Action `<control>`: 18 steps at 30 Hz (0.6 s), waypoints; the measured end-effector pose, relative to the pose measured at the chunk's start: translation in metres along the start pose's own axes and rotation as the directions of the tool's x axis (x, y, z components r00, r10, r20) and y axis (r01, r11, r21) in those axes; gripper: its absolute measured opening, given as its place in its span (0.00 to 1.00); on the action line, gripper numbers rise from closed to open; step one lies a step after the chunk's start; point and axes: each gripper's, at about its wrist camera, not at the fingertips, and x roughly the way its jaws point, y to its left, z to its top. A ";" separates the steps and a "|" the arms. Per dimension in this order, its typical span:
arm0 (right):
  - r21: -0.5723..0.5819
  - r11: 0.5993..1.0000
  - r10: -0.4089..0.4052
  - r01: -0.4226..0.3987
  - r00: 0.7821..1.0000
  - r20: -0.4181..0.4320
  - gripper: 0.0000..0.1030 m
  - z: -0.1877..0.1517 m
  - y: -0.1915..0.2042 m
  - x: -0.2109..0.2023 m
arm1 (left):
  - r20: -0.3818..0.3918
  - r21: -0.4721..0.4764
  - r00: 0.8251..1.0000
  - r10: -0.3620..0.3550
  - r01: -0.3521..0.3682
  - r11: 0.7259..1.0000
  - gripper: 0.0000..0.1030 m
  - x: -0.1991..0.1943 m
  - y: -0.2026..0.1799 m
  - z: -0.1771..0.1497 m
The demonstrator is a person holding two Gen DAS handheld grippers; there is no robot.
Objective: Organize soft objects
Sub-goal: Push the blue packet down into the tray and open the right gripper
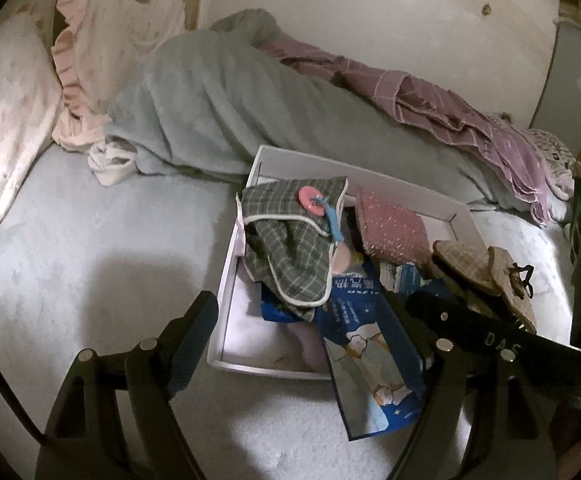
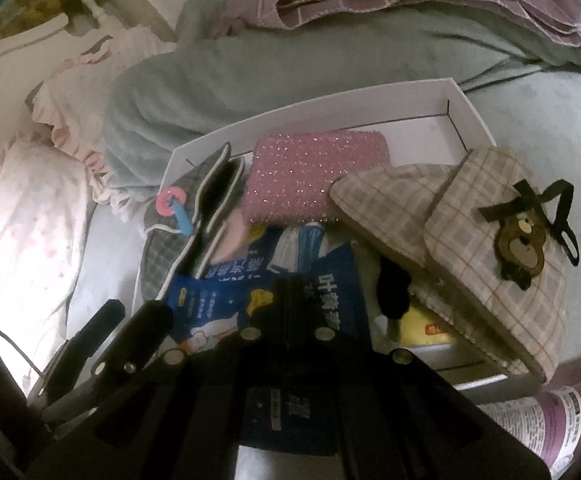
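Observation:
A shallow white box (image 1: 226, 300) (image 2: 330, 112) lies on the bed, full of soft things. In it are a grey plaid pouch (image 1: 290, 248) (image 2: 158, 248) with a pink button, a pink sparkly pad (image 1: 394, 224) (image 2: 314, 176) and a beige plaid piece (image 1: 486, 276) (image 2: 490, 240) with a bear patch and a black bow. A blue packet (image 1: 370, 360) (image 2: 330, 300) leans out over the box's near edge. My right gripper (image 2: 288, 288) (image 1: 414, 304) is shut, tips pinching this packet. My left gripper (image 1: 296, 304) (image 2: 130, 316) stands wide open over the box's near corner, gripping nothing.
Behind the box a grey-green blanket (image 1: 230, 100) is heaped, with a purple checked cloth (image 1: 430, 96) on it. A pink frilled cushion (image 1: 102, 48) and a floral pillow (image 1: 2, 120) lie far left. A purple-labelled bottle (image 2: 550, 420) lies near right.

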 end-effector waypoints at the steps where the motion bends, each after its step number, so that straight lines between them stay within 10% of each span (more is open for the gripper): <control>1: -0.003 1.000 0.001 -0.001 1.000 0.010 0.00 -0.001 0.000 0.002 | -0.007 0.003 1.000 0.005 -0.005 1.000 0.79 0.001 0.000 0.000; 18: -0.042 0.995 -0.086 0.091 0.990 0.108 0.00 0.016 -0.005 0.031 | -0.047 0.025 0.997 0.057 -0.056 0.998 0.79 0.010 0.002 -0.005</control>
